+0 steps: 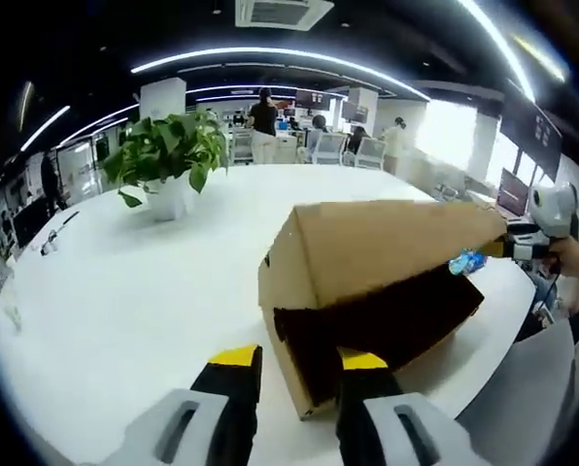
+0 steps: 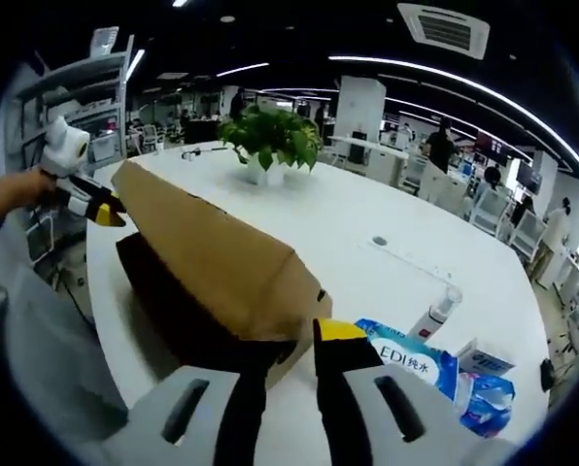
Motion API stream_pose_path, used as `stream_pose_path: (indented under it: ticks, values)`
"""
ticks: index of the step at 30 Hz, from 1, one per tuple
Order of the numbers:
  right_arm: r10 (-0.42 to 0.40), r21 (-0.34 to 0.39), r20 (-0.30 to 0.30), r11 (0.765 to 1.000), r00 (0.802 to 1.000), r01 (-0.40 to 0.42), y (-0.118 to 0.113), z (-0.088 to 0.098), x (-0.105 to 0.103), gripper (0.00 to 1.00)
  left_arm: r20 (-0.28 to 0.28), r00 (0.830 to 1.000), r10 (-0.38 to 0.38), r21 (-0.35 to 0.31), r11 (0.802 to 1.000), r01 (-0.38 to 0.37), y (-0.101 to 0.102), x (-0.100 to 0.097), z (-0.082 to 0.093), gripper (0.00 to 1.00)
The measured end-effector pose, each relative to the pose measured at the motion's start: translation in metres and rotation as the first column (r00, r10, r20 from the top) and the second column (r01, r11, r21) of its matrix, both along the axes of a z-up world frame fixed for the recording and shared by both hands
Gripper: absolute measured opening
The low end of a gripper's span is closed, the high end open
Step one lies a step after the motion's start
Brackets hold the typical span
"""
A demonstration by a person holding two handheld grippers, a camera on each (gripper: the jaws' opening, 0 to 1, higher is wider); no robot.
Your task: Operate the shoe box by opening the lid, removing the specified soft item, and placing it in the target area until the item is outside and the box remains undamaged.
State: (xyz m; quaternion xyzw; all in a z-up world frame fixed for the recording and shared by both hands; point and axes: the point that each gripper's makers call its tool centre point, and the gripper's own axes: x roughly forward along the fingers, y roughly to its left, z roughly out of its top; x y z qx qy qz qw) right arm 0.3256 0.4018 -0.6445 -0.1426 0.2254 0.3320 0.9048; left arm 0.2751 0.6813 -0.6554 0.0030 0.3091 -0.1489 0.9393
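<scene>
Each hand-held claw, the left claw (image 1: 297, 383) and the right claw (image 2: 288, 354), has two black jaws with yellow tips on pale grey slotted mounts, and the person wears a light grey garment (image 2: 47, 359).

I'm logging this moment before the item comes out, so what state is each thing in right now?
Shoe box: on the white table, lid raised at an angle, dark inside.
Left claw: at the box's near corner, one jaw on each side of the wall.
Right claw: at the opposite end, jaws either side of the lid's corner.
Blue wipes pack: lying on the table beside the box.
Potted plant: upright.
</scene>
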Motion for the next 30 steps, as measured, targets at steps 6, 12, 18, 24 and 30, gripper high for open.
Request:
stream_pose_path:
  ticks: [6, 12, 18, 24, 30]
  values:
    - [0.055, -0.047, 0.003, 0.997, 0.998, -0.055, 0.001, -0.012, -0.014, 0.19, -0.007, 1.000, -0.024, 0.019, 1.000, 0.024, -0.003, -0.003, -0.004, 0.32]
    - [0.095, -0.064, -0.001, 0.993, 0.995, -0.095, 0.003, -0.021, -0.025, 0.22, -0.021, 0.999, -0.049, 0.031, 0.998, 0.050, -0.007, -0.008, -0.010, 0.34]
    - [0.124, -0.058, -0.016, 0.990, 0.992, -0.125, 0.007, -0.028, -0.034, 0.27, -0.047, 0.996, -0.070, 0.042, 0.997, 0.072, -0.012, -0.011, -0.019, 0.34]
    - [0.155, -0.071, -0.036, 0.985, 0.987, -0.157, 0.010, -0.037, -0.042, 0.33, -0.083, 0.990, -0.111, 0.067, 0.991, 0.116, -0.020, -0.018, -0.031, 0.35]
    - [0.163, -0.076, -0.050, 0.983, 0.985, -0.167, 0.011, -0.043, -0.046, 0.35, -0.101, 0.987, -0.124, 0.087, 0.987, 0.133, -0.021, -0.021, -0.036, 0.35]
